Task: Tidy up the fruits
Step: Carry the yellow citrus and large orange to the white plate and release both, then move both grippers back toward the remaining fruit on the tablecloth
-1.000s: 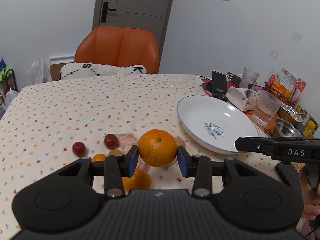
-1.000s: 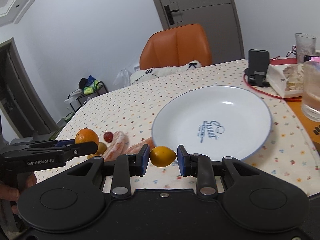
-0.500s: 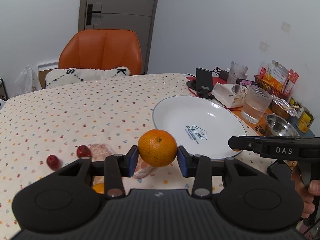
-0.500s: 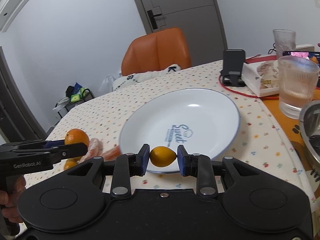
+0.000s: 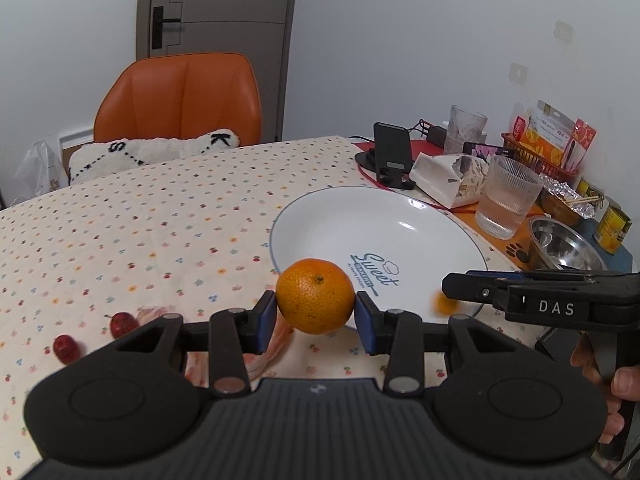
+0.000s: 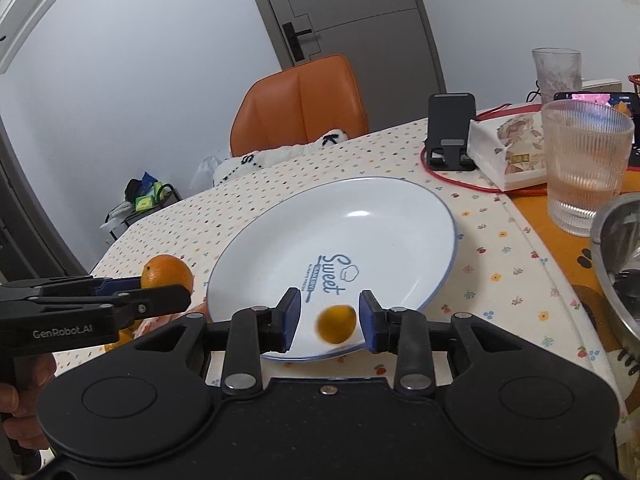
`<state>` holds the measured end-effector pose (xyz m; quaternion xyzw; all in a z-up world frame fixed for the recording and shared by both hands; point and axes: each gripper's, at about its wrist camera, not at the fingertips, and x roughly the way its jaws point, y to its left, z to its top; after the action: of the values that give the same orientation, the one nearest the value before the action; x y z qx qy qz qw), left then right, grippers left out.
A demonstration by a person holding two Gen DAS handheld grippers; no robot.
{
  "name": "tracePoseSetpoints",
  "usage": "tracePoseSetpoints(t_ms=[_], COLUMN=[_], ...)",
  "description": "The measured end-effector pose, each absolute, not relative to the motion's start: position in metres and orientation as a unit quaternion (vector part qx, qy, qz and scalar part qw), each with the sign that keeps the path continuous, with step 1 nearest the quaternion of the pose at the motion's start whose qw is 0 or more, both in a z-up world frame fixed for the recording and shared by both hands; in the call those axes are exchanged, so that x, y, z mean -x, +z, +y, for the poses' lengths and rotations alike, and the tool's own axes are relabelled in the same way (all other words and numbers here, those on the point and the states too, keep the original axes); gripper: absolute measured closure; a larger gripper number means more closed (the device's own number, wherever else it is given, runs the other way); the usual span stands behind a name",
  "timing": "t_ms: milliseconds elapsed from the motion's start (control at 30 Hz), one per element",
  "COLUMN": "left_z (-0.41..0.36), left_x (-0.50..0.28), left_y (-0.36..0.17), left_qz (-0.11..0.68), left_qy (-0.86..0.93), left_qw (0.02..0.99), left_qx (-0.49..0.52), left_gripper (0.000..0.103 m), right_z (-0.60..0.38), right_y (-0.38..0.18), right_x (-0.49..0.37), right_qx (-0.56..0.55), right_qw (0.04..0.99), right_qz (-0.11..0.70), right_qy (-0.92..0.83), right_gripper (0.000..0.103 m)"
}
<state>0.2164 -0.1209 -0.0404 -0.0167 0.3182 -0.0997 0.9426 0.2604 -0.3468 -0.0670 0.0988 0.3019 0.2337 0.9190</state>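
My left gripper [image 5: 316, 310] is shut on a big orange [image 5: 315, 296], held just short of the near rim of the white plate [image 5: 340, 216]. In the right wrist view my right gripper [image 6: 330, 322] stands open over the plate's [image 6: 360, 216] near edge. A small yellow-orange fruit [image 6: 337, 324], blurred, sits loose between the spread fingers without touching the pads. That small fruit [image 5: 440, 304] shows in the left view under the right gripper's tip. The orange [image 6: 167, 272] and left gripper appear at the left of the right view. Two small red fruits [image 5: 66, 348] [image 5: 123, 323] lie on the cloth.
A ribbed glass [image 5: 506, 200], steel bowl [image 5: 564, 248], tissue box [image 5: 448, 176], phone stand [image 5: 390, 152], snack basket [image 5: 544, 144] and cans crowd the table's right side. An orange chair [image 5: 180, 100] with a pillow stands behind. Pink wrappers [image 5: 264, 356] lie by the plate.
My right gripper has opened and let go of the small yellow-orange fruit over the plate's near edge. Both grippers have moved closer to the plate; the left still holds the orange.
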Motion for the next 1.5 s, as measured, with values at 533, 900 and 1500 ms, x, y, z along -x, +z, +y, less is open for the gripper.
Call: tracePoseSetpoints(t_ms=[533, 900, 1500], left_z=[-0.138, -0.121, -0.065], left_x=[-0.220, -0.204, -0.165], left_y=[-0.037, -0.028, -0.021], left_qz=[0.309, 0.301, 0.293], left_qy=[-0.111, -0.089, -0.024], left_qw=[0.944, 0.949, 0.955], left_qx=[0.024, 0.029, 0.045], left_gripper=[0.061, 0.051, 0.027], right_z=[-0.360, -0.353, -0.323], right_y=[-0.061, -0.051, -0.039], right_x=[-0.249, -0.234, -0.218], right_qx=[-0.105, -0.097, -0.085], right_qw=[0.920, 0.924, 0.922], right_qz=[0.296, 0.289, 0.284], right_qy=[0.232, 0.232, 0.251], right_gripper=[0.068, 0.057, 0.046])
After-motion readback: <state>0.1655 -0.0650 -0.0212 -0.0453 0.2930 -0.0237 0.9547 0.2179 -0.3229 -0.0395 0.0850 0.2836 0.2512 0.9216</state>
